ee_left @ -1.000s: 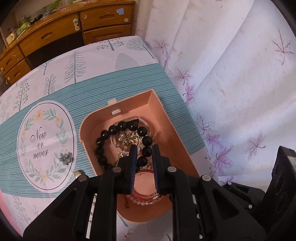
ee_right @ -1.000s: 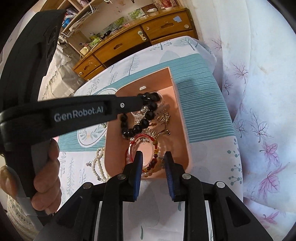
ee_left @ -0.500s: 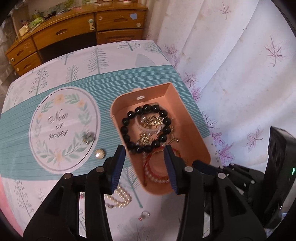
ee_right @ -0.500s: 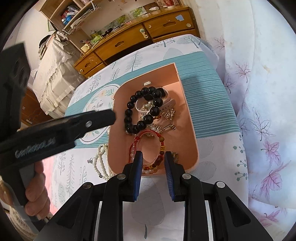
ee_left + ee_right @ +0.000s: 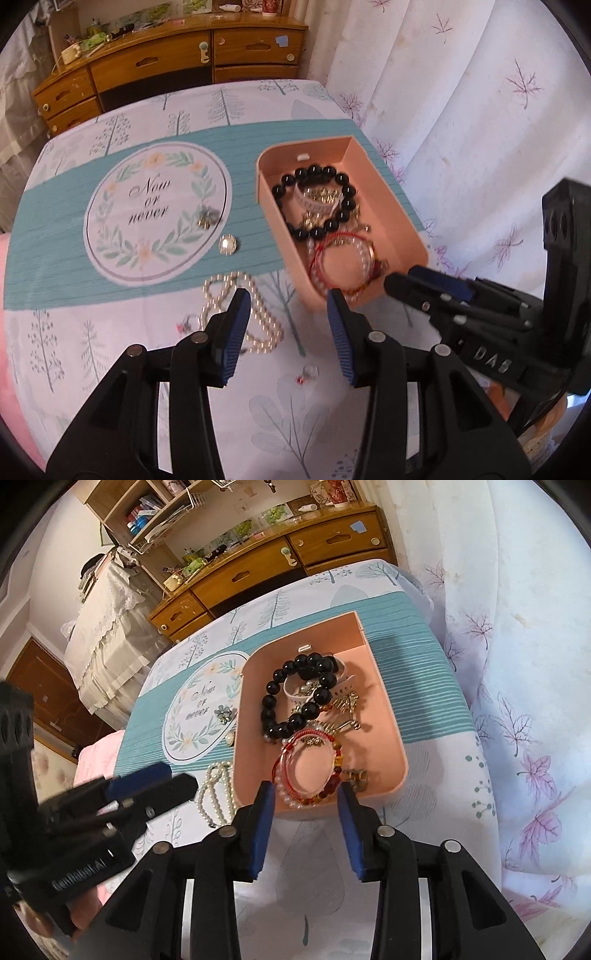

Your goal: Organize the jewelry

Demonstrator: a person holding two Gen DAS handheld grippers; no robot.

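The pink tray [image 5: 402, 236] sits on the tree-print surface [image 5: 155, 365] and holds a black bead bracelet [image 5: 314, 201], a red cord bracelet [image 5: 308, 766] and small gold pieces. A pearl necklace [image 5: 236, 310], a round pearl brooch [image 5: 229, 244], a flower brooch [image 5: 207, 217] and two small rings lie loose on the cloth left of the tray. The left gripper [image 5: 286, 325] hovers over the necklace, fingers moderately spread and empty. The right gripper [image 5: 306, 818] is at the tray's near rim, its fingers opening, nothing pressed between them. Judgement: the necklace is light, limp and slippery; it should be pinched where strands bunch, since a single strand may slide out.
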